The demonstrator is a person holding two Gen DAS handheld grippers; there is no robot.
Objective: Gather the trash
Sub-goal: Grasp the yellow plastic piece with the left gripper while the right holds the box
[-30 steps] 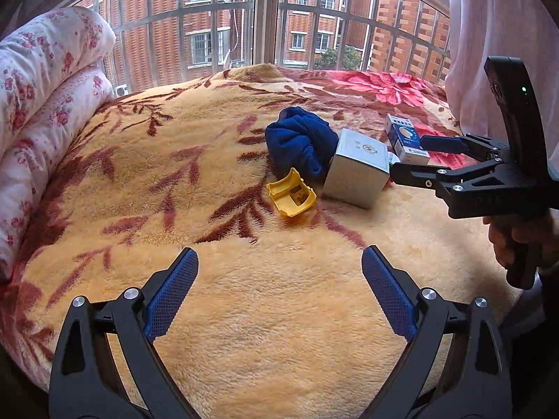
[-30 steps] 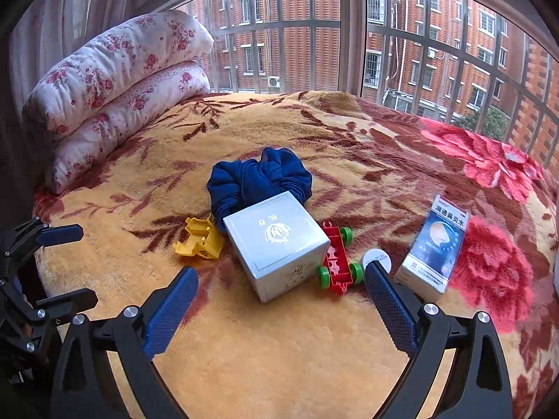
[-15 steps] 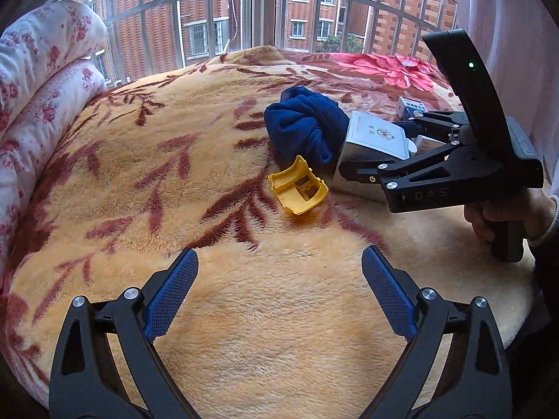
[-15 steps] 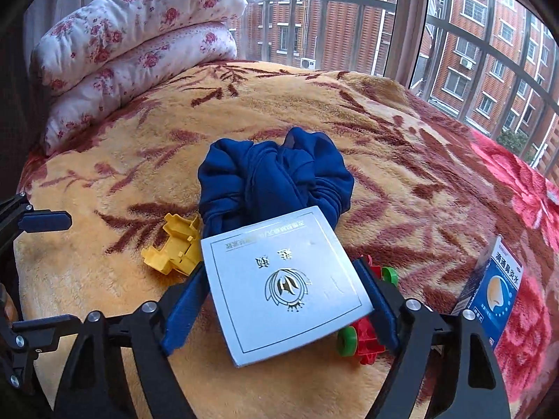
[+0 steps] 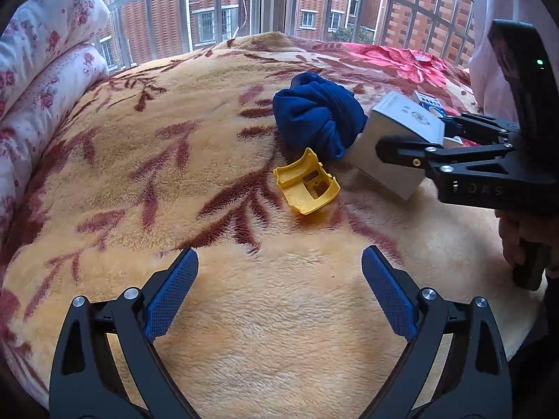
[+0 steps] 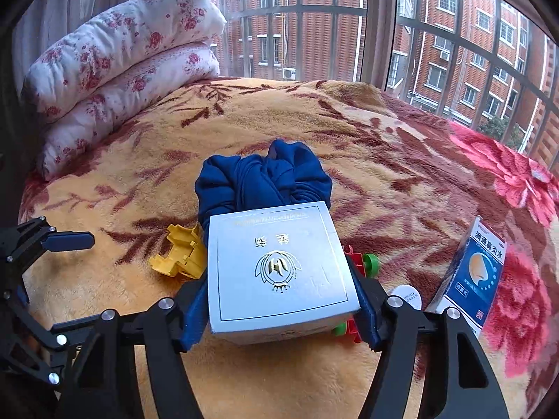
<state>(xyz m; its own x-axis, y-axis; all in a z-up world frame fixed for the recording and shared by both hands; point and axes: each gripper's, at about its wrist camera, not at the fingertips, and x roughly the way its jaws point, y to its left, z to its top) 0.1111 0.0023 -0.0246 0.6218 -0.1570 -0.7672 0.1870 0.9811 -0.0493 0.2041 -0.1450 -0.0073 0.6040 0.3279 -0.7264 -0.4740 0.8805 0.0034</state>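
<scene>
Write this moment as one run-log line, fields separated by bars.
right gripper: shut on silver box | left gripper: open, holds nothing | yellow piece: on blanket

A home bedroom.
A plush floral blanket (image 6: 279, 132) is covering the bed, folded quilts (image 6: 115, 66) lying at ten o'clock, barred window (image 6: 349, 17) showing at twelve.

Box (image 6: 279, 269) on bed (image 6: 279, 377); cloth bundle (image 6: 262, 181) behind it, plastic piece (image 6: 180, 255) left, carton (image 6: 478, 272) right, pillows (image 6: 122, 70) far left.
</scene>
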